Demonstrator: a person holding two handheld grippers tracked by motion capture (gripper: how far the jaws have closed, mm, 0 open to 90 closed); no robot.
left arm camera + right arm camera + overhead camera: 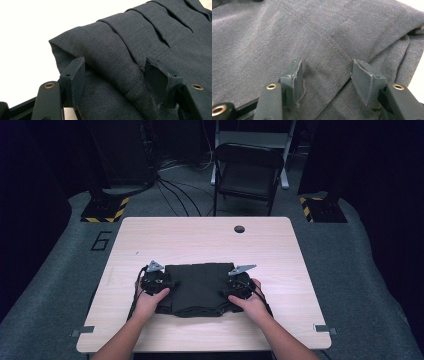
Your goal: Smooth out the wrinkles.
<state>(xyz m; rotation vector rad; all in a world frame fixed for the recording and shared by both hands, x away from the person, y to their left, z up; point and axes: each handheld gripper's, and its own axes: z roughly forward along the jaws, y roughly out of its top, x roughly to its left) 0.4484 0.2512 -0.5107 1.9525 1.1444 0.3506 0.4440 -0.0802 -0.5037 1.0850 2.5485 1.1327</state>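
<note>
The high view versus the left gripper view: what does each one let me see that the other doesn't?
High view alone: the whole wooden table, both of the person's hands, the right gripper at the cloth's right edge, and a folding chair behind.

Left gripper view alone: close detail, namely pleats, a stitched seam, and the left gripper with its fingers standing apart over a raised fold.

Both: the dark folded garment and the left gripper at its left side.

High view dim, soft, room edges sunk in black; table (210,240) lit from above. Gripper views sharp on cloth (140,42) weave, tabletop blown out white, near jaws slightly soft.
</note>
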